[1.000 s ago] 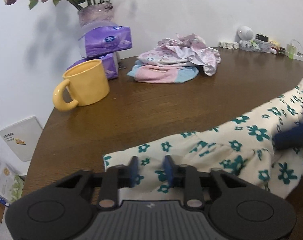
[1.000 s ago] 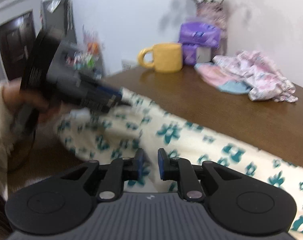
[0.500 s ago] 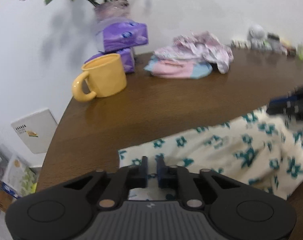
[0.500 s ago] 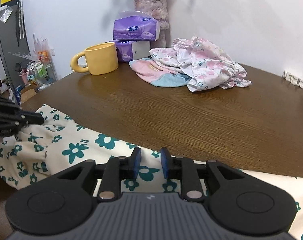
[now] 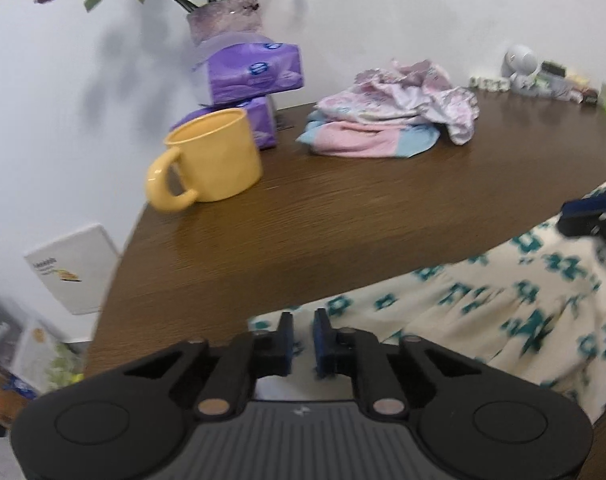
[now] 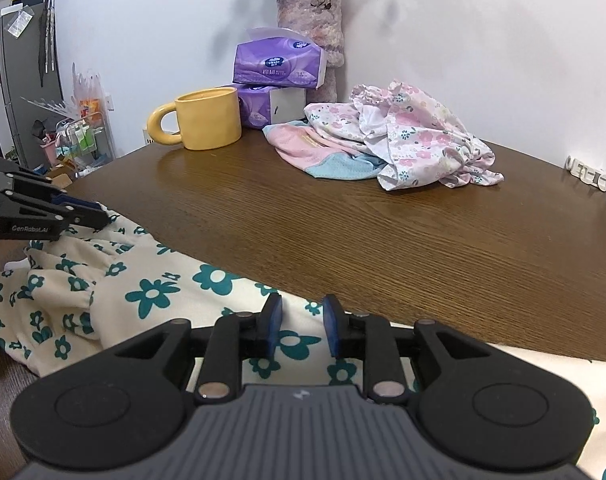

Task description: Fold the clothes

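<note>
From the left wrist, the left gripper (image 5: 302, 330) has drawn its jaws together since a second ago, pinching the near corner of the cream flowered garment (image 5: 503, 312) lying along the desk (image 5: 343, 216) edge. From the right wrist, the right gripper (image 6: 301, 330) has settled over the cloth's far edge, its jaws spread a little over the fabric, not yet gripping. One corner looks secured; the second grasp remains before lifting.

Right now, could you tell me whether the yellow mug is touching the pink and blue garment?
Apart. The right wrist view shows bare table between the yellow mug and the pink and blue garment.
</note>
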{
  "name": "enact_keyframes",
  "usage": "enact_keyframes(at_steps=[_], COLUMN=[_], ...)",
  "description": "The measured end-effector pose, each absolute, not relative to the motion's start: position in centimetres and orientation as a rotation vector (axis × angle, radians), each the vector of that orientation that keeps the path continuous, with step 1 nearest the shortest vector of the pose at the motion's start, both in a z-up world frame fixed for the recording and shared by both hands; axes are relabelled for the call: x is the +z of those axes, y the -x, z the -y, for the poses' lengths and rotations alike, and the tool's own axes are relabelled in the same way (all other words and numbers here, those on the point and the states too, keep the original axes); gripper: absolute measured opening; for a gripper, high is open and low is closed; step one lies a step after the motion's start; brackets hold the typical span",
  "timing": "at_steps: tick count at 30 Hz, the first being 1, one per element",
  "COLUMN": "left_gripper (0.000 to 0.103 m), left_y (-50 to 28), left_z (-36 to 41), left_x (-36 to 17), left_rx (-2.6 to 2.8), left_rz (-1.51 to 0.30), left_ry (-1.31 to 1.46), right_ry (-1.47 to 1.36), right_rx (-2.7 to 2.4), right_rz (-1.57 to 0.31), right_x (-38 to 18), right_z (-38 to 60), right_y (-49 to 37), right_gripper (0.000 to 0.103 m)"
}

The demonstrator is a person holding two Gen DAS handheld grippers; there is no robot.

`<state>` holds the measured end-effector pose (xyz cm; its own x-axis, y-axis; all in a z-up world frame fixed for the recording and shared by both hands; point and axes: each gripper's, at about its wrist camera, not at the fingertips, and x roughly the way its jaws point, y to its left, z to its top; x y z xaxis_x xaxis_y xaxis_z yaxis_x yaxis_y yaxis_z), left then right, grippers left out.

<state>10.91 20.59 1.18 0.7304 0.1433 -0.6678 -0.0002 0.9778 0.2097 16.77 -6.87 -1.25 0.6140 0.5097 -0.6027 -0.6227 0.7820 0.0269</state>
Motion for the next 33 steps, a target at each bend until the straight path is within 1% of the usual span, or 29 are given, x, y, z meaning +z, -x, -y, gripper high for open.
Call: enact_keyframes(at_steps=[5, 7, 8, 9, 10, 12, 14, 17, 18, 19, 20, 21, 25, 31, 33], left_gripper=[0.005, 0.01, 0.013, 0.02, 0.025, 0.042, 0.044, 0.042, 0.038, 0.029, 0.008, 0.003, 0.003, 0.002, 0.003], left_y=[-10.3, -10.0, -9.9, -9.8, -9.6, -9.6, -10.0, -10.7, -11.0, -11.1, -11.2, -11.3, -10.8, -10.0, -9.7], left_z=[-21.5, -22.4, -22.8, -23.3, -23.6, -23.9, -24.0, -23.5, -23.2, -22.9, -22.6, -22.2, -20.6, -21.7, -22.3], left_x=[1.1, 1.3, 1.5, 1.7, 1.8, 2.0, 1.9, 1.5, 1.4, 1.4, 1.4, 1.4, 1.2, 1.0, 1.1], left_rx=[0.124, 0.136, 0.142, 0.148, 0.159, 0.178, 0.175, 0.159, 0.16, 0.151, 0.142, 0.135, 0.162, 0.245, 0.244], left_rz=[-0.74, -0.731, -0.725, -0.72, -0.711, -0.703, -0.714, -0.738, -0.741, -0.741, -0.743, -0.745, -0.739, -0.728, -0.728], left_ry=[-0.184, -0.103, -0.057, -0.011, 0.021, 0.049, 0.079, 0.078, 0.064, 0.059, 0.048, 0.029, -0.101, -0.096, -0.057], right_ry=[0.195, 0.198, 0.2, 0.2, 0.2, 0.2, 0.2, 0.2, 0.2, 0.2, 0.2, 0.2, 0.202, 0.21, 0.209], right_rx=[0.657, 0.657, 0.657, 0.657, 0.657, 0.657, 0.657, 0.658, 0.658, 0.658, 0.658, 0.658, 0.661, 0.663, 0.664], right_rz=[-0.627, -0.625, -0.623, -0.622, -0.622, -0.622, -0.622, -0.621, -0.621, -0.621, -0.621, -0.62, -0.618, -0.613, -0.613], right_x=[-1.2, -1.2, -1.2, -1.2, -1.2, -1.2, -1.2, -1.2, -1.2, -1.2, -1.2, -1.2, -1.3, -1.3, -1.3], right_z=[6.8, 6.8, 6.8, 6.8, 6.8, 6.8, 6.8, 6.8, 6.8, 6.8, 6.8, 6.8, 6.9, 6.8, 6.8], right_y=[-16.7, -16.7, -16.7, -16.7, -16.7, -16.7, -16.7, -16.7, -16.7, -16.7, -16.7, -16.7, -16.6, -16.6, -16.6], right_gripper=[0.022, 0.022, 0.022, 0.022, 0.023, 0.023, 0.023, 0.023, 0.023, 0.023, 0.023, 0.023, 0.023, 0.023, 0.023])
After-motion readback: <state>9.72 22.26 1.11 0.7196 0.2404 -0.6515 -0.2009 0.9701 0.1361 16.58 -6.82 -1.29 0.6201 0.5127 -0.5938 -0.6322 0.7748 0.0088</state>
